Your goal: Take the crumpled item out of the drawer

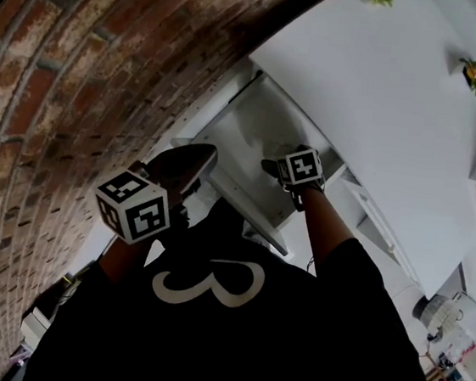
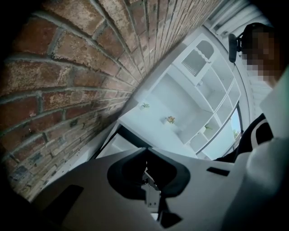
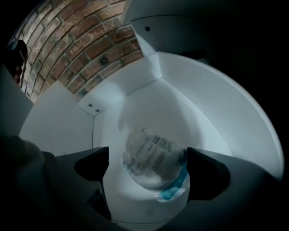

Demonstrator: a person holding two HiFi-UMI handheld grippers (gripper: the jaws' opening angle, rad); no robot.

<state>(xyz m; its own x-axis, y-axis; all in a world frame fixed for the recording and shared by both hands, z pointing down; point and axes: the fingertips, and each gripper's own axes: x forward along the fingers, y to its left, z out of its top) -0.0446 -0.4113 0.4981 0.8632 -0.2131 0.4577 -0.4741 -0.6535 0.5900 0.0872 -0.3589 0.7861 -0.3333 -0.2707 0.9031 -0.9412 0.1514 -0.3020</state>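
right gripper view: the right tongs point(image 3: 148, 159) gape wide inside the white drawer point(image 3: 149, 106), with the crumpled item point(image 3: 156, 166) on the drawer floor between them. the left tongs point(image 2: 145, 152) are closed on nothing, near the brick wall point(image 2: 67, 67).

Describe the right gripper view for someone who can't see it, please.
A crumpled clear wrapper with dark print and a blue strip lies in a white drawer, between the right gripper's open jaws. A brick wall shows behind.
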